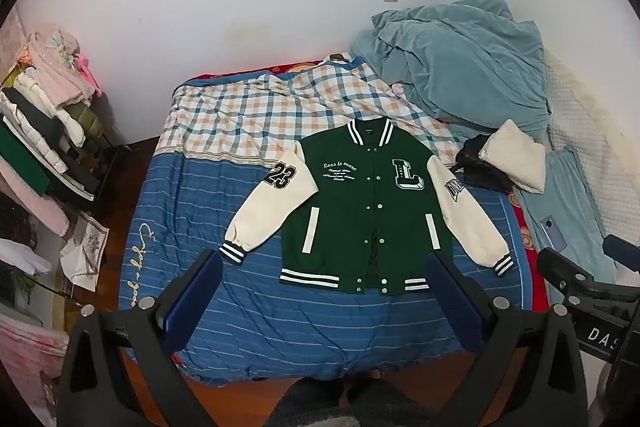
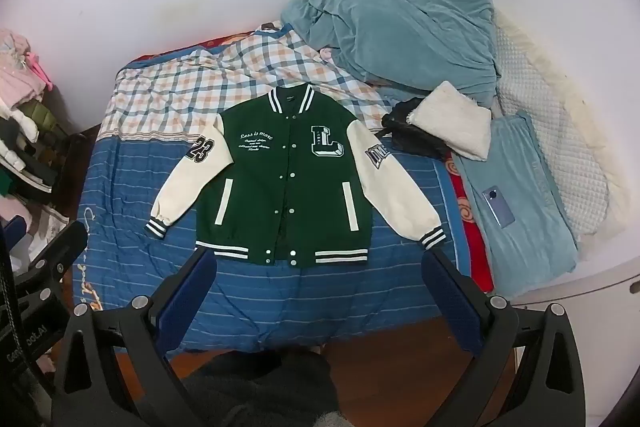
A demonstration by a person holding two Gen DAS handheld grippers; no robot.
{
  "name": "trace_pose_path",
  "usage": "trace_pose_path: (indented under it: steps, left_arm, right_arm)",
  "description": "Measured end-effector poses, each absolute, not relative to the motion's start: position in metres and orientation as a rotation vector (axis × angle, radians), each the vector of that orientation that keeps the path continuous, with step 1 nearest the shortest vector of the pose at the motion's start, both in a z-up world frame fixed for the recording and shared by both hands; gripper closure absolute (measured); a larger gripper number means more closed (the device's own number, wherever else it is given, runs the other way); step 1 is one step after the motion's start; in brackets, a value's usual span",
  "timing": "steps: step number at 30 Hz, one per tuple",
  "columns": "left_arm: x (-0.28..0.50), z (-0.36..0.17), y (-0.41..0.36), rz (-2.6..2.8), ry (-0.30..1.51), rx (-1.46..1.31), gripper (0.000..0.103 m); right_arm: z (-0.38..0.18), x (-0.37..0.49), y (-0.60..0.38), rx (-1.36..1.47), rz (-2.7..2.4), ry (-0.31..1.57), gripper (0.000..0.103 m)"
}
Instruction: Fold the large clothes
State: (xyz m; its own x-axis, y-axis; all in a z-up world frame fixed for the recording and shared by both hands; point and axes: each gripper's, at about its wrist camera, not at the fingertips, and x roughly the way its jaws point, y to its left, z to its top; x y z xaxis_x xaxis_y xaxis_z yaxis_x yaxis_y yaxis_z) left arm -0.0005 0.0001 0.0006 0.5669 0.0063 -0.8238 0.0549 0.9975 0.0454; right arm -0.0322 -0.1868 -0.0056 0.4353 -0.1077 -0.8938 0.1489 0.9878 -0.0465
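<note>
A green varsity jacket (image 1: 352, 211) with cream sleeves lies flat, front up and snapped shut, on the blue striped quilt (image 1: 192, 227). It also shows in the right wrist view (image 2: 280, 183), sleeves spread to both sides. My left gripper (image 1: 324, 267) is open and empty, held above the bed's near edge, short of the jacket's hem. My right gripper (image 2: 320, 263) is open and empty, also above the near edge just short of the hem. The right gripper's body shows at the right edge of the left wrist view (image 1: 576, 279).
A crumpled teal blanket (image 2: 400, 27) is heaped at the bed's far right. A folded cream fleece (image 2: 452, 123) lies on a dark garment (image 2: 412, 139) beside the jacket's sleeve. A phone (image 2: 498, 207) lies on a teal cloth. A rack of clothes (image 1: 44, 131) stands left.
</note>
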Motion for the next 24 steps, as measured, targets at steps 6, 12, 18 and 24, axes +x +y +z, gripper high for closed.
trace_pose_path:
  steps: [6, 12, 18, 24]
  left_arm:
    - [-0.001, 0.003, 0.004, -0.030, 0.958, 0.061, 0.000]
    - [0.002, 0.006, -0.002, -0.031, 0.961, 0.071, 0.000]
    - [0.000, 0.008, -0.007, -0.035, 0.956, 0.074, 0.000]
    - [-0.003, 0.011, -0.009, -0.041, 0.948, 0.077, 0.000]
  right_arm:
    - [-0.004, -0.032, -0.185, 0.047, -0.164, 1.104, 0.000]
    - [0.002, -0.035, -0.190, 0.049, -0.159, 1.102, 0.000]
    - [0.004, -0.034, -0.192, 0.052, -0.160, 1.103, 0.000]
    - [0.010, -0.032, -0.194, 0.051, -0.165, 1.102, 0.000]
